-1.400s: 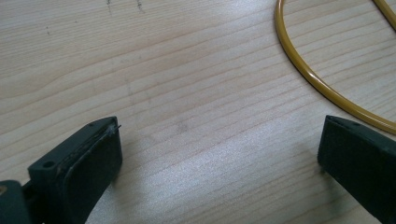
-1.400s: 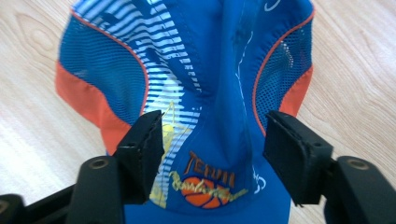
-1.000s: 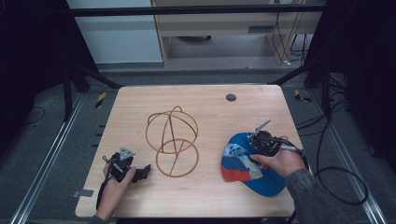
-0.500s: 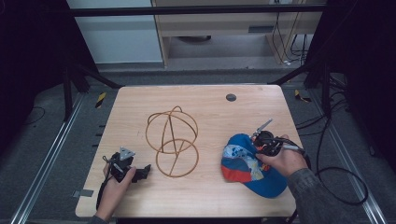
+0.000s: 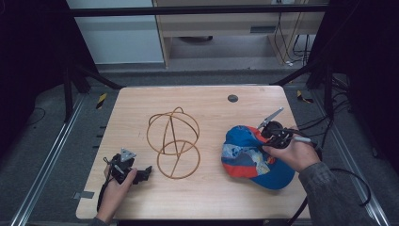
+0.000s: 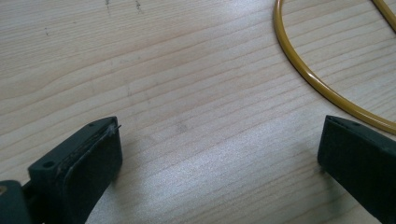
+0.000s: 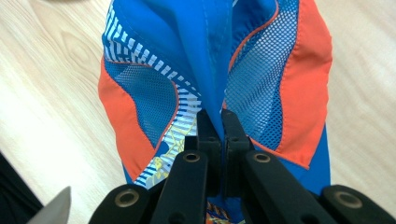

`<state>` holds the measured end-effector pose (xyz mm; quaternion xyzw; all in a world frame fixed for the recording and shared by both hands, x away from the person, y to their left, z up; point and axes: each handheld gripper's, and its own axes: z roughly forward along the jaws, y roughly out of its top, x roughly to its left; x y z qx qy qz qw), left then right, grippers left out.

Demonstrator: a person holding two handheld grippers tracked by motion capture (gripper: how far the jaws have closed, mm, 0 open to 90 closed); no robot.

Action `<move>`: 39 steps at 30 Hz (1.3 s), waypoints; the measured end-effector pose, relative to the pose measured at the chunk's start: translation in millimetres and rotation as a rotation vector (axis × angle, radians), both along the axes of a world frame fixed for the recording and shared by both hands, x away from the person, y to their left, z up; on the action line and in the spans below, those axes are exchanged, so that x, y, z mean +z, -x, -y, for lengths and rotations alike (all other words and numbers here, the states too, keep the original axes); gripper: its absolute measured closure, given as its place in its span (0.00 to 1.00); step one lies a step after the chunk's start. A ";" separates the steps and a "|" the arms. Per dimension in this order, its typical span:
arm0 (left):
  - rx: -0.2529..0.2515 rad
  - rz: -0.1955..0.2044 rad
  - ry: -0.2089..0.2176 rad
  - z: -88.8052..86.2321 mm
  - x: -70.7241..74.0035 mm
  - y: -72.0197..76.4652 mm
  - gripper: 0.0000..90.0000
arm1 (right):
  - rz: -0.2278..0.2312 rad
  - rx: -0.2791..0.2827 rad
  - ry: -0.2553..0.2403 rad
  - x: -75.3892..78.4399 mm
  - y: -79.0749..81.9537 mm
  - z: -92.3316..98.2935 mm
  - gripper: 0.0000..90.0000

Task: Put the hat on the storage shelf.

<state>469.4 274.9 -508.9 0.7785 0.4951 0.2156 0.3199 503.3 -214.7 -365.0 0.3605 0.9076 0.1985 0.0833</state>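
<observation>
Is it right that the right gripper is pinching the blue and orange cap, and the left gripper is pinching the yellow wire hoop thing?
Not quite. The right gripper is pinching the cap, but the left gripper is pinching nothing. The left gripper view shows its jaws wide open over bare table, with the yellow wire frame lying beyond them, untouched.

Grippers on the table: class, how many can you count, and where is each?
2. The left gripper sits open near the table's front left, beside the wire hat stand. The right gripper is at the right, pinching the blue and orange cap.
</observation>
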 end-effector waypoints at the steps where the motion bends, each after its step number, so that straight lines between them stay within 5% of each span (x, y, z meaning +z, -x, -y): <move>1: 0.000 0.000 0.000 0.0 0.0 0.0 0.00 | 0.008 0.002 -0.006 5.8 0.0 -0.8 0.99; 24: 0.000 0.000 0.000 0.0 0.2 0.0 0.00 | 0.192 0.084 -0.157 149.6 -7.7 -33.9 0.99; 39: 0.000 0.000 0.000 0.0 0.2 0.0 0.00 | 0.225 0.158 -0.231 191.9 -15.0 -75.4 0.99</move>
